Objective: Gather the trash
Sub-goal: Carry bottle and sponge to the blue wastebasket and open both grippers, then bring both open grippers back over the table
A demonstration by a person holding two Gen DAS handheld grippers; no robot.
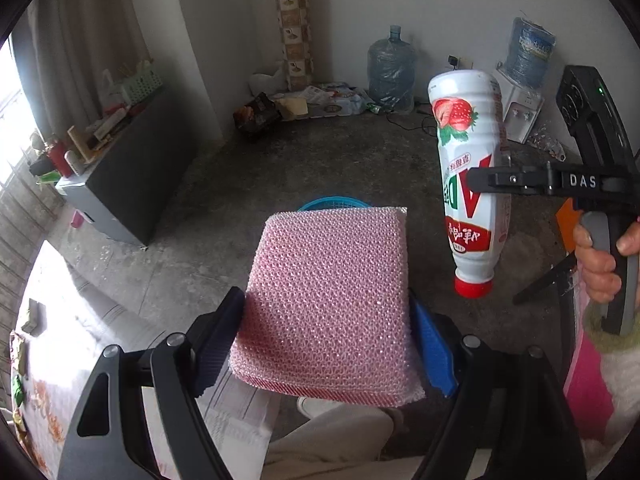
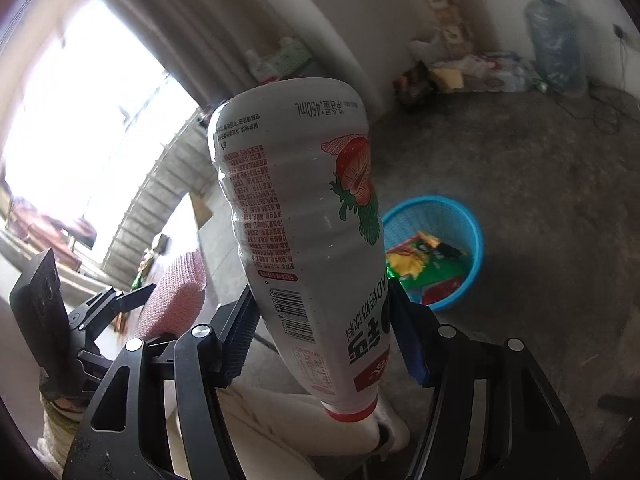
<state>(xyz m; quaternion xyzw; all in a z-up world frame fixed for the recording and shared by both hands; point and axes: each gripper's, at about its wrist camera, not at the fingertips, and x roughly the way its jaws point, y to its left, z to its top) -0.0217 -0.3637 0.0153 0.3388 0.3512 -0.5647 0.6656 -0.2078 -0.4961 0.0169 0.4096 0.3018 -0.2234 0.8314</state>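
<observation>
My left gripper [image 1: 326, 332] is shut on a pink mesh sponge [image 1: 328, 300] and holds it in the air over the floor. The sponge hides most of a blue trash basket [image 1: 334, 203] below it. My right gripper [image 2: 320, 332] is shut on a white strawberry milk bottle [image 2: 308, 232], held upside down with its red cap downward. In the left wrist view the bottle [image 1: 470, 184] hangs at the right, gripped from the side. In the right wrist view the basket [image 2: 474, 232] stands on the floor to the right of the bottle and holds colourful wrappers. The sponge [image 2: 176, 300] shows at the left.
A patterned tablecloth table [image 1: 60, 320] lies at lower left. A grey cabinet [image 1: 132, 172] with clutter stands at left. Water jugs [image 1: 390, 68], a dispenser [image 1: 520, 112] and floor litter [image 1: 320, 100] line the far wall. My legs [image 1: 340, 432] are below.
</observation>
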